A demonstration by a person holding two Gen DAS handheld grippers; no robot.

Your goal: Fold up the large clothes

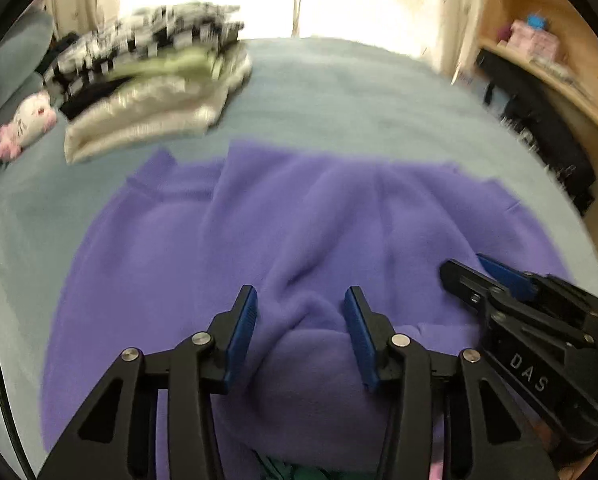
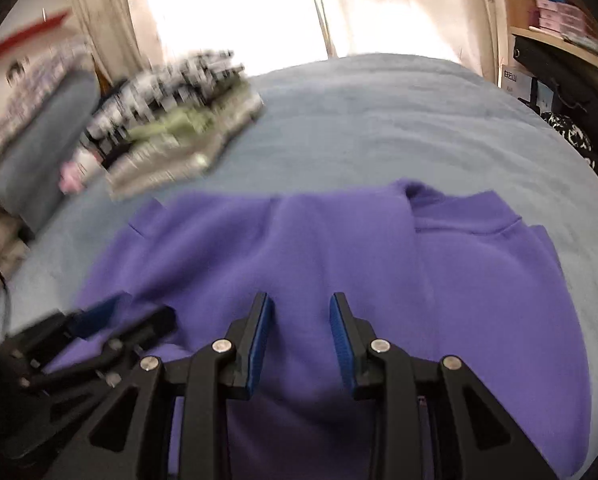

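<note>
A large purple fleece garment (image 1: 283, 248) lies spread on the grey-blue bed (image 1: 359, 92), partly folded with creases near its near edge. It also shows in the right wrist view (image 2: 379, 264). My left gripper (image 1: 301, 300) is open and empty, its blue pads just above a raised fold of the garment. My right gripper (image 2: 301, 308) is open and empty over the garment's middle. The right gripper (image 1: 479, 272) shows at the lower right of the left wrist view. The left gripper (image 2: 127, 312) shows at the lower left of the right wrist view.
A pile of folded clothes (image 1: 151, 80) sits at the far left of the bed, also in the right wrist view (image 2: 179, 120). A pink and white plush toy (image 1: 27, 124) lies beside it. A wooden shelf (image 1: 539, 40) and dark items stand at the right.
</note>
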